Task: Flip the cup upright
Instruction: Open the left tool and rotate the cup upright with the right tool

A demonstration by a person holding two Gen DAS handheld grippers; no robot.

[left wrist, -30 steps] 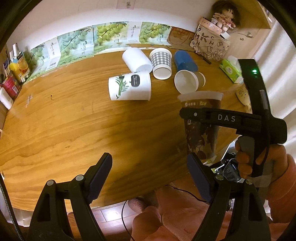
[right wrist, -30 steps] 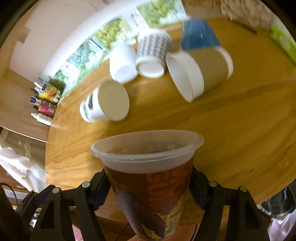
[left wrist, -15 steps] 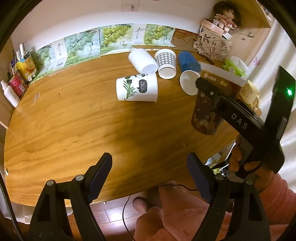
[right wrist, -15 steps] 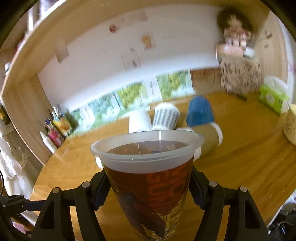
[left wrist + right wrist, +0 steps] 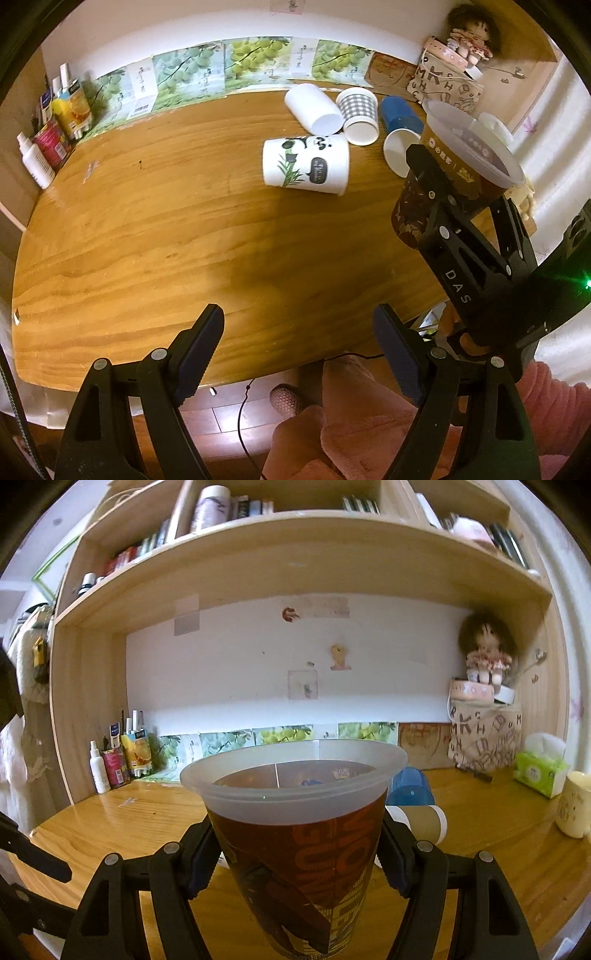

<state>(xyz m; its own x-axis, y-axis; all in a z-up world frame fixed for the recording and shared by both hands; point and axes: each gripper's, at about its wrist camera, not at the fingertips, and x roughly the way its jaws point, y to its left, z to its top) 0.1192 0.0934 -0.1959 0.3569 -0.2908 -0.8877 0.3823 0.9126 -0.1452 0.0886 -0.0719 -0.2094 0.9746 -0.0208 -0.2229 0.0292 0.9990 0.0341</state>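
Observation:
My right gripper (image 5: pixel 295 856) is shut on a brown printed plastic cup (image 5: pixel 295 830) with a frosted rim, mouth up, held above the wooden table. In the left wrist view the same cup (image 5: pixel 454 173) shows tilted slightly in the right gripper (image 5: pixel 439 184) over the table's right side. My left gripper (image 5: pixel 299 350) is open and empty near the table's front edge. Several other cups lie on their sides: a panda cup (image 5: pixel 306 164), a white cup (image 5: pixel 314 107), a checked cup (image 5: pixel 358 114), a blue cup (image 5: pixel 400 112) and a brown-sleeved cup (image 5: pixel 417 819).
The wooden table (image 5: pixel 166 229) backs onto a wall with grape cartons (image 5: pixel 192 74). Bottles (image 5: pixel 37 158) stand at the far left. A patterned bag (image 5: pixel 484 734) with a doll, a tissue pack (image 5: pixel 539 771) and a cream mug (image 5: pixel 574 808) sit at the right.
My right gripper has lifted the brown cup and turned it, so its camera now looks level at the wall and shelves instead of down at the table. The left gripper stayed open.

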